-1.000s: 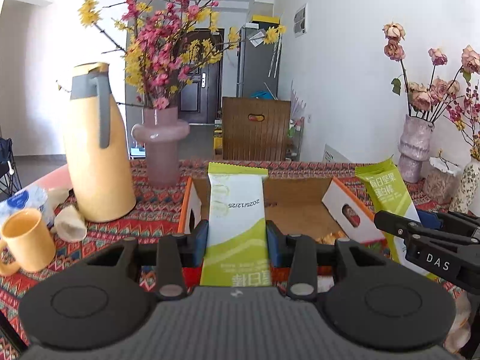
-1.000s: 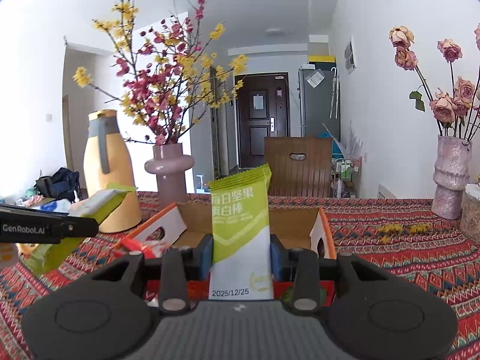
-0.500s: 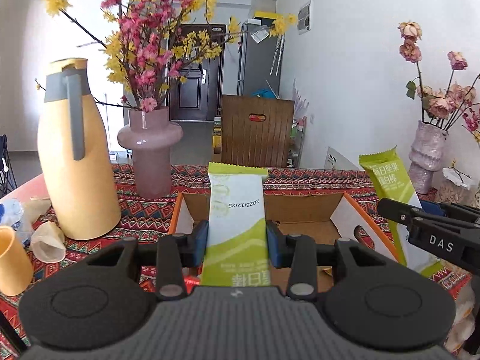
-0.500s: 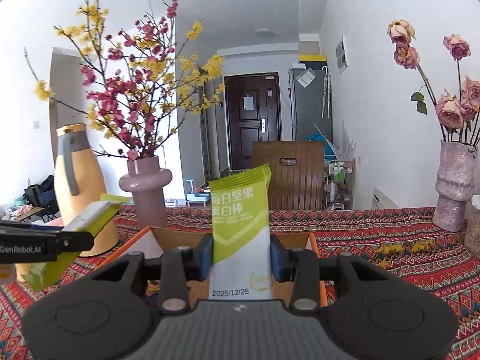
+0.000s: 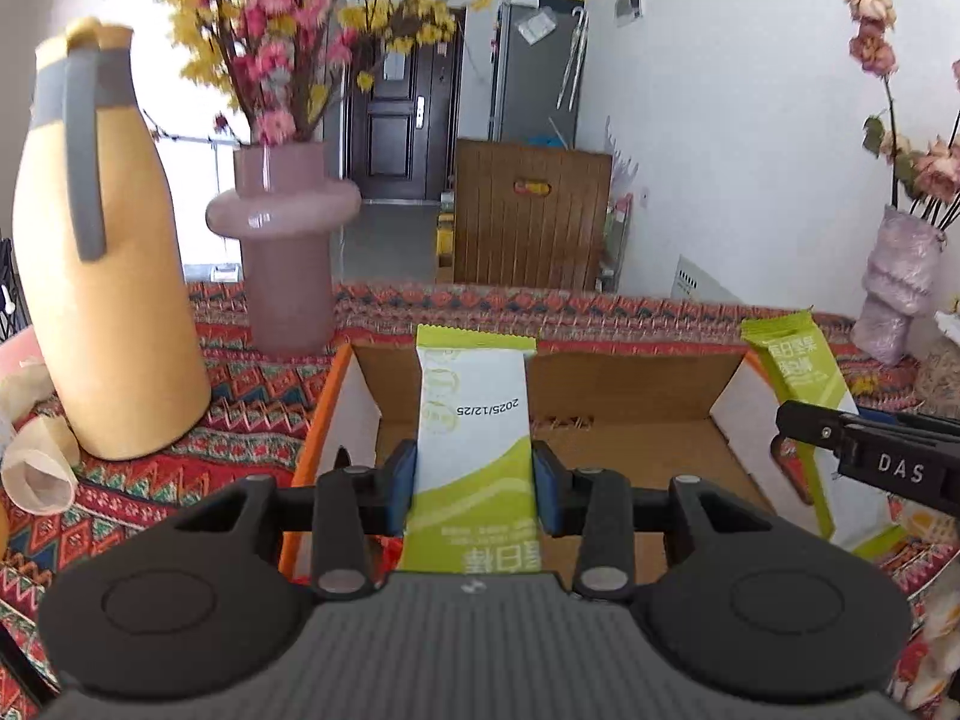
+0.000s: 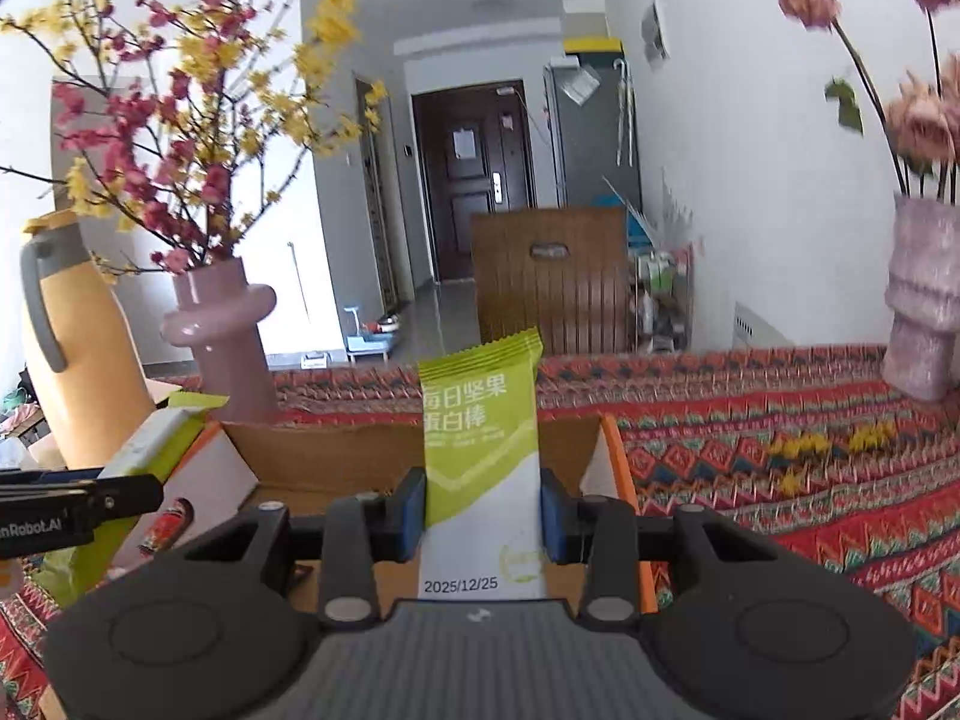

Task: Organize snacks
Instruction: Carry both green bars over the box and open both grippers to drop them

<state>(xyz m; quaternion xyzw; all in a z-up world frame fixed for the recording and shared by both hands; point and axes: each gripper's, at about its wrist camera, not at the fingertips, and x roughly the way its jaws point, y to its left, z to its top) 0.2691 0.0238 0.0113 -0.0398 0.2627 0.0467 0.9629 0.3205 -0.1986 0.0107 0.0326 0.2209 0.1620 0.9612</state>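
Above the open cardboard box [image 5: 630,414], L gripper [image 5: 474,489] & R gripper [image 6: 483,507] each clamp an upright green-white snack bar [image 5: 474,420] [image 6: 480,450] betw. blue pads.

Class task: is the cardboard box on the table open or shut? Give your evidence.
Open. The cardboard box has its side flaps standing up, and its bare brown inner wall and floor show from above in both wrist views.

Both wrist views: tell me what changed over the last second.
Both claws moved forward over the cardboard box, toward the pink vase. The left claw stays shut on its protein bar, and the right claw on its own bar. Nothing was released.
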